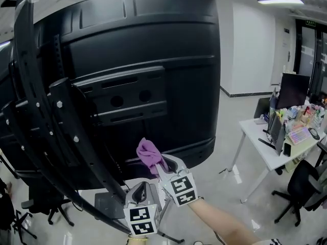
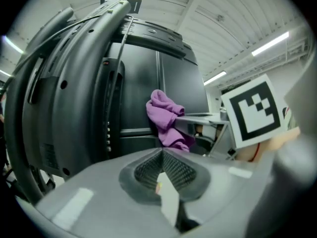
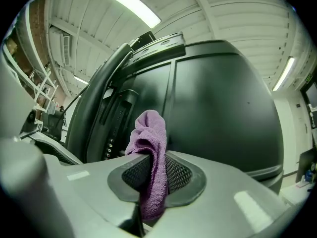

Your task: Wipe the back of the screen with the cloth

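The big black back of the screen (image 1: 148, 60) fills the head view, mounted on a dark curved stand (image 1: 46, 137). A purple cloth (image 1: 149, 154) is bunched between the jaws of my right gripper (image 1: 159, 168), which is shut on it just below the screen's lower edge; the right gripper view shows the cloth (image 3: 149, 152) pinched and sticking up toward the screen back (image 3: 218, 98). My left gripper (image 1: 141, 193) sits close beside and below the right one, jaws shut with nothing between them (image 2: 166, 175). In the left gripper view the cloth (image 2: 166, 118) hangs ahead.
The stand's base plate (image 1: 110, 205) and legs lie under the grippers. A white desk (image 1: 276, 147) with a monitor and clutter stands at the right, with an office chair (image 1: 301, 188) beside it. Another chair (image 1: 43, 203) is at lower left.
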Action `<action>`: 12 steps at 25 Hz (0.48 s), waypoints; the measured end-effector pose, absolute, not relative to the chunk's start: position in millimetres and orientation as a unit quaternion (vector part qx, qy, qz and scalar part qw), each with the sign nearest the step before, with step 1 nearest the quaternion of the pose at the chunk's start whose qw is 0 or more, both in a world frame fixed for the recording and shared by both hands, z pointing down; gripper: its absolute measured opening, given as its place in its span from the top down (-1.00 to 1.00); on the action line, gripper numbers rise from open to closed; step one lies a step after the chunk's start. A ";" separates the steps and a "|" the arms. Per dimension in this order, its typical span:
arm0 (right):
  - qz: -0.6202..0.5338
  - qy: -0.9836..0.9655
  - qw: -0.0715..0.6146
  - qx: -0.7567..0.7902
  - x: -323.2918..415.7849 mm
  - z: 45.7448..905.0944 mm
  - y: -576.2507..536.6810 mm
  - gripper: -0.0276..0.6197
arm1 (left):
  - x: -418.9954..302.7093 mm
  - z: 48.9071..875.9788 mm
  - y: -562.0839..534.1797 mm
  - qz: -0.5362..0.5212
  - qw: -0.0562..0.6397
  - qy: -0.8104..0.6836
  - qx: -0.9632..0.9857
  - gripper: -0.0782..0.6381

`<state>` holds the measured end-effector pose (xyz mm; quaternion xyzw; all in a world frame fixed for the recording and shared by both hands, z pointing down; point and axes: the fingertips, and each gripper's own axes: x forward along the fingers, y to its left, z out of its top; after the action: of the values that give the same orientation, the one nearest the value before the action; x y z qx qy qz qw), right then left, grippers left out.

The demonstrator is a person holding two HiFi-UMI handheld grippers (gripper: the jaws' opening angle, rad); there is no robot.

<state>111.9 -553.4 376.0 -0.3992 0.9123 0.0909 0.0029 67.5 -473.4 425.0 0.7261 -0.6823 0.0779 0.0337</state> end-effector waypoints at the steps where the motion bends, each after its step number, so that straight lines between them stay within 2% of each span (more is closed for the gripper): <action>1: 0.094 0.910 0.002 -0.403 127.3 376.1 -559.2 0.74 | 75.8 426.1 -478.5 0.078 0.035 -0.683 0.725 0.76; 12: 0.086 0.876 -0.005 -0.475 310.2 388.5 -627.6 0.74 | 172.8 436.0 -528.9 0.064 0.045 -0.683 0.726 0.76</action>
<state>310.2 -627.6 388.5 -0.4749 0.8758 0.0860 -0.0054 172.8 -528.9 436.0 0.7262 -0.6830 0.0644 0.0446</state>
